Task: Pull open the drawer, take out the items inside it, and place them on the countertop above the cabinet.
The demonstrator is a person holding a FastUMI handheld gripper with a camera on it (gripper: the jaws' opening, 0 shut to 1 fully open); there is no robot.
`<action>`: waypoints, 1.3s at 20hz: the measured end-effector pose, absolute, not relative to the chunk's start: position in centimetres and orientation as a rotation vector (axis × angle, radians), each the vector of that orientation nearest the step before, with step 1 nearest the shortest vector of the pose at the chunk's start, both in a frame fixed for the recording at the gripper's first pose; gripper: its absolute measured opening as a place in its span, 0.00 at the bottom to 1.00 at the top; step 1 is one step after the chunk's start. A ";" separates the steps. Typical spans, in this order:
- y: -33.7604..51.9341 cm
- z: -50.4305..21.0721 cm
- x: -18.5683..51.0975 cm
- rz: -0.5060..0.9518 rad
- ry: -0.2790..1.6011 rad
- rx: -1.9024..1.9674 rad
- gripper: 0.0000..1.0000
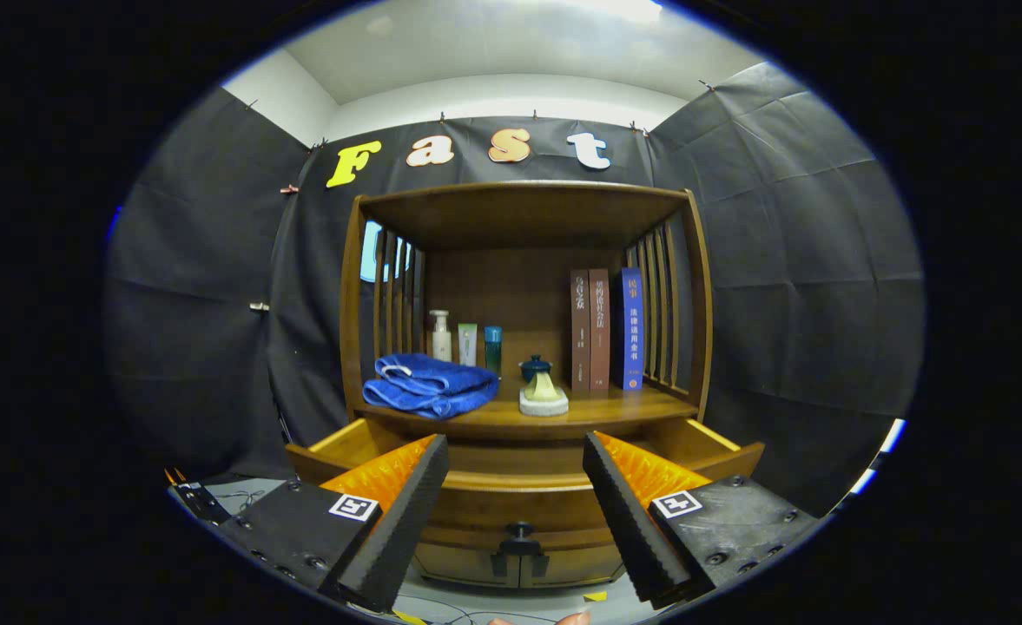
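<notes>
A wooden cabinet stands ahead, and its drawer (524, 486) is pulled open toward me, with a dark knob (520, 529) on its front. The drawer's inside is hidden behind its front panel and my fingers. On the countertop (597, 412) above the drawer lie a folded blue towel (428, 384) at the left and a small pale cone-shaped item on a white base (543, 395) in the middle. My gripper (515, 456) is open, its fingers spread wide on either side of the drawer front, holding nothing.
At the back of the countertop stand three small bottles (465, 341) and a dark blue lidded pot (535, 368). Three upright books (606, 330) lean at the right. Slatted side rails and a top shelf (524, 204) enclose the space. A fingertip shows below the cabinet.
</notes>
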State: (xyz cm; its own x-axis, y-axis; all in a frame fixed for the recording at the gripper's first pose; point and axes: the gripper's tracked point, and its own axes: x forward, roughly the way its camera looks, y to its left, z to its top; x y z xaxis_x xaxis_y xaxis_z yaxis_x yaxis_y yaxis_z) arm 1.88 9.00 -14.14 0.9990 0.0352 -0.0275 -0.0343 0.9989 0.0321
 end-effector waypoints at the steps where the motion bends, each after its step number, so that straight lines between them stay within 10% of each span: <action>1: 9.3 -16.0 1.6 0.041 0.052 0.027 0.99; 26: 9.8 -24.9 8.0 -0.003 0.099 -0.052 1.00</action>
